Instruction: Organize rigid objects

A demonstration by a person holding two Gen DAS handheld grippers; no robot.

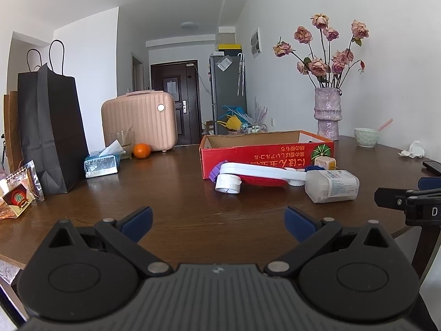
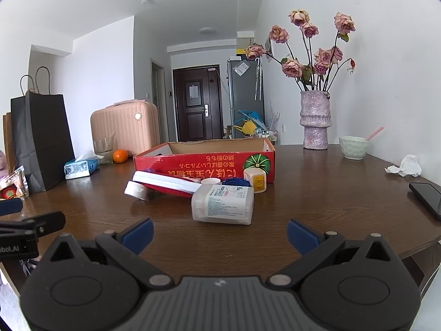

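Observation:
A red open cardboard box (image 1: pixel 256 153) (image 2: pixel 204 162) stands on the brown table (image 1: pixel 171 193) (image 2: pixel 317 193). In front of it lie a clear plastic bottle on its side (image 1: pixel 332 186) (image 2: pixel 223 204), a long white tool over a red pad (image 1: pixel 261 173) (image 2: pixel 168 182), a white roll (image 1: pixel 228 183) (image 2: pixel 136 190), a purple piece (image 1: pixel 215 172), a blue item (image 2: pixel 235 182) and a small cream cube (image 1: pixel 325 162) (image 2: pixel 256 179). My left gripper (image 1: pixel 217 222) is open and empty, short of the pile. My right gripper (image 2: pixel 220 233) is open and empty, just before the bottle.
A black paper bag (image 1: pixel 52 135), a tissue pack (image 1: pixel 102 162), a glass (image 1: pixel 122 142), an orange (image 1: pixel 142 151) and a pink case (image 1: pixel 139 121) stand at left. A vase of dried roses (image 1: pixel 328 113), a green bowl (image 1: pixel 366 137), crumpled paper (image 2: pixel 406 166) and a phone (image 2: pixel 427 198) are at right.

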